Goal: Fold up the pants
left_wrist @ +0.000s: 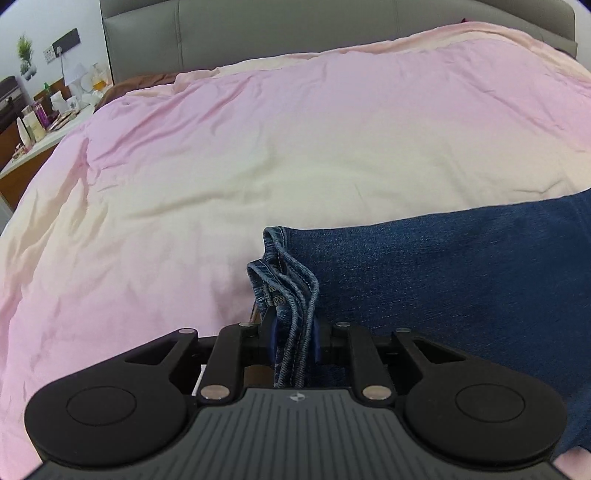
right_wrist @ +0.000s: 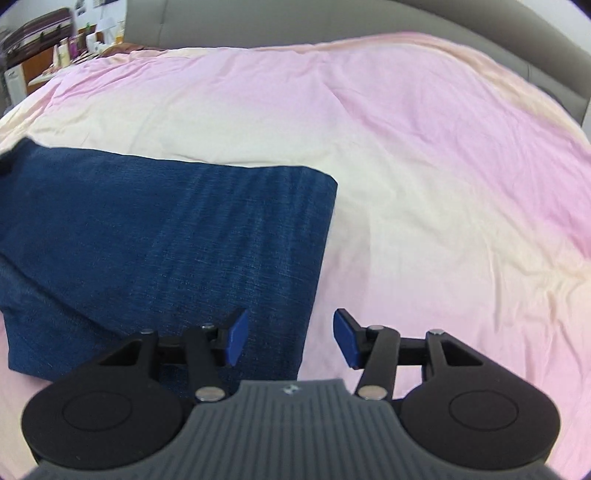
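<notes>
Dark blue jeans (left_wrist: 443, 273) lie folded on the pink and cream bedspread (left_wrist: 258, 147). In the left wrist view my left gripper (left_wrist: 293, 339) is shut on the bunched, stitched hem edges of the jeans (left_wrist: 291, 295), which stand up between its blue pads. In the right wrist view the jeans (right_wrist: 166, 236) lie flat at left with a straight folded edge on their right. My right gripper (right_wrist: 290, 338) is open and empty, just above the jeans' lower right corner, its left pad (right_wrist: 236, 338) over the denim and its right pad (right_wrist: 345, 339) over the bedspread (right_wrist: 443, 184).
A grey padded headboard (left_wrist: 295, 33) runs along the far side of the bed. A bedside table (left_wrist: 40, 122) with bottles, cups and a lamp stands at the far left. A brown pillow edge (left_wrist: 140, 83) shows near the headboard.
</notes>
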`<state>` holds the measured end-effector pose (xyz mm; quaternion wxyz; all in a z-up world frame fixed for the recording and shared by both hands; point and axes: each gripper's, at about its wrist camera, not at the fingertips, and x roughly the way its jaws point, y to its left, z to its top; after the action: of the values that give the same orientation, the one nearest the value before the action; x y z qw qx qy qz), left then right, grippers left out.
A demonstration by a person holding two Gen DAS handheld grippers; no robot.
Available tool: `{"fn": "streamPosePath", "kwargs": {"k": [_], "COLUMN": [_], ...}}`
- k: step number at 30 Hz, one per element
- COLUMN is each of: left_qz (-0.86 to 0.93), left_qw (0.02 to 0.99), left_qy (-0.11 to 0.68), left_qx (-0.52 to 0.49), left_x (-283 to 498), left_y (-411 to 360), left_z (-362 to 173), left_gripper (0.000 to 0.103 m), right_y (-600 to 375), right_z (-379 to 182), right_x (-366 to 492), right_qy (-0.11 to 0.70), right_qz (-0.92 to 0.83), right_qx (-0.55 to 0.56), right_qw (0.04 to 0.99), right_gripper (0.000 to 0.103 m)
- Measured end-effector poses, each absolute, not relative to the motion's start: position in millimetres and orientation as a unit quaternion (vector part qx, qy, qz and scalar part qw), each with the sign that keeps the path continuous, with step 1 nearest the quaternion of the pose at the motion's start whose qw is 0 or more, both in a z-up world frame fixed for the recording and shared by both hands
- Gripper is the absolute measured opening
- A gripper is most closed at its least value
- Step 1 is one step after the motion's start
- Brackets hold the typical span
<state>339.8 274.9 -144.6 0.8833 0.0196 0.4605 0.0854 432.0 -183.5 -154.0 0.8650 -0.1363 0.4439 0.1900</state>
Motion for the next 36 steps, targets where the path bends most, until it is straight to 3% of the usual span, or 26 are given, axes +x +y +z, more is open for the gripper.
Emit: {"fn": "streamPosePath", "kwargs": {"k": [2, 4, 6, 8, 9, 11, 16, 22, 30, 36], "left_qz": [0.097, 0.102, 0.108, 0.112, 0.117, 0.118, 0.152, 0.169, 0.2, 0.203], "left_qw": [0.878, 0.874, 0.872, 0.87, 0.87, 0.872, 0.878, 0.88, 0.83, 0.81], "left_qy": [0.467, 0.473, 0.475, 0.477, 0.478, 0.475, 0.454, 0.426, 0.364, 0.312], "left_qx": [0.03, 0.049, 0.053, 0.048, 0.033, 0.012, -0.006, -0.127, -0.372, -0.453], "left_x": [345.0, 346.2, 347.3, 344.9, 342.2, 334.7, 311.2, 257.8, 190.4, 186.6], "left_y": [270.8, 266.1, 267.0, 274.3, 279.5, 287.4, 292.7, 307.2, 320.5, 327.1], "left_z": [-154.1, -161.9, -164.3, -160.0, -155.3, -141.7, -105.9, -87.6, -136.5, -181.2], "left_gripper": [0.021, 0.023, 0.032, 0.052, 0.056, 0.056, 0.06, 0.088, 0.091, 0.095], "right_y": [-189.4, -191.5, -188.9, -191.1, -194.1, -204.9, -229.6, -259.1, -279.5, -287.0], "right_z": [-154.6, -156.6, -165.2, -183.1, -193.5, -207.2, -199.1, -179.3, -189.7, -217.1], "right_x": [434.3, 432.2, 428.6, 432.4, 437.3, 441.3, 436.3, 408.1, 397.5, 405.4], "right_qy": [0.454, 0.459, 0.472, 0.501, 0.518, 0.53, 0.541, 0.525, 0.502, 0.496], "right_qz": [0.191, 0.197, 0.197, 0.186, 0.178, 0.164, 0.148, 0.152, 0.14, 0.112], "right_qx": [-0.126, -0.123, -0.121, -0.11, -0.099, -0.073, -0.033, 0.039, 0.181, 0.277], "right_qw": [0.861, 0.858, 0.851, 0.838, 0.831, 0.829, 0.827, 0.837, 0.834, 0.815], "right_gripper": [0.038, 0.038, 0.038, 0.042, 0.042, 0.054, 0.055, 0.055, 0.059, 0.057]}}
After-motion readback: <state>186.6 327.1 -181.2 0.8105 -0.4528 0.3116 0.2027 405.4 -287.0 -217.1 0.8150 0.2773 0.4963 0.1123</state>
